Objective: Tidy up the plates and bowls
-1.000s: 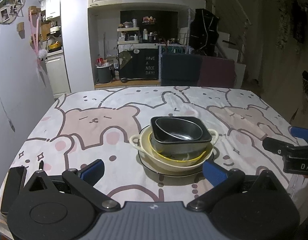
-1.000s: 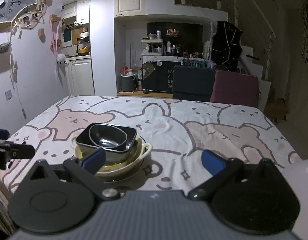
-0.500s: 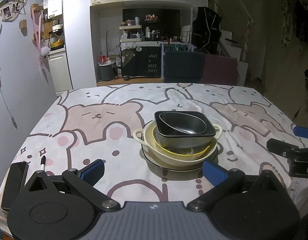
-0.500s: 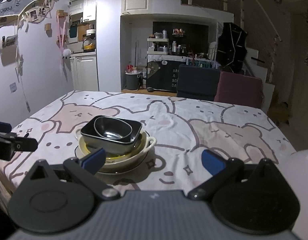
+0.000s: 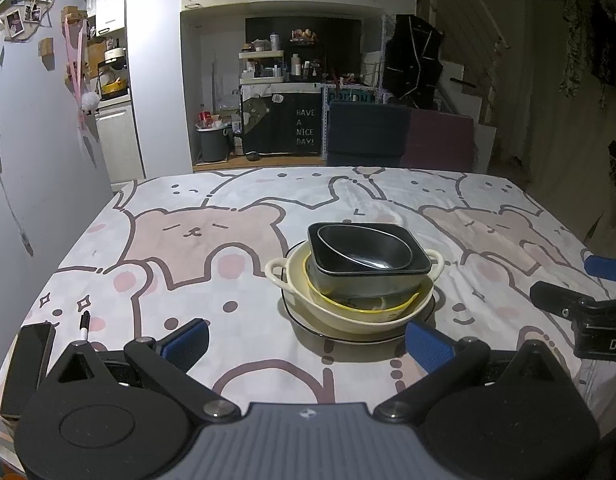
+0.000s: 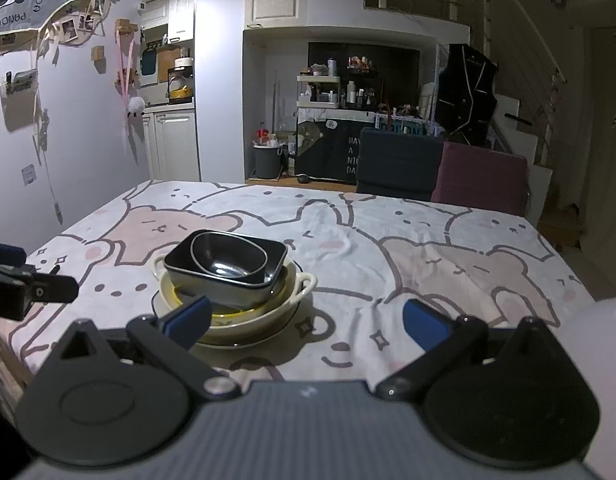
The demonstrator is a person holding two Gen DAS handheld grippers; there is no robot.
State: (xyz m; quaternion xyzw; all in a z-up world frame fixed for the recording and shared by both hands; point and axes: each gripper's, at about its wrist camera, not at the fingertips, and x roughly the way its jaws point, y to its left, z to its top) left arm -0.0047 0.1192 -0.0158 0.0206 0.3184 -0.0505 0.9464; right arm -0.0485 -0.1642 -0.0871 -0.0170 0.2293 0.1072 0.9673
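Observation:
A stack of dishes stands mid-table: a black-rimmed plate (image 5: 339, 334) at the bottom, a cream two-handled bowl (image 5: 347, 312) with a yellow-rimmed bowl inside, then a black square bowl (image 5: 371, 276) holding a tilted black oval bowl (image 5: 359, 248). The stack shows in the right wrist view (image 6: 228, 276) too. My left gripper (image 5: 308, 344) is open and empty, held short of the stack's near side. My right gripper (image 6: 306, 320) is open and empty, the stack just past its left finger. It also shows at the right edge of the left wrist view (image 5: 583, 292).
The table has a bear-print cloth (image 5: 196, 240). A phone (image 5: 26, 364) and a pen (image 5: 84, 326) lie at its near left corner. Two chairs (image 5: 399, 140) stand at the far side. A wall (image 5: 36, 140) runs close along the left.
Both grippers have drawn back and risen slightly from the stack, which looks a little farther off. The dishes have not moved. Both grippers stay open.

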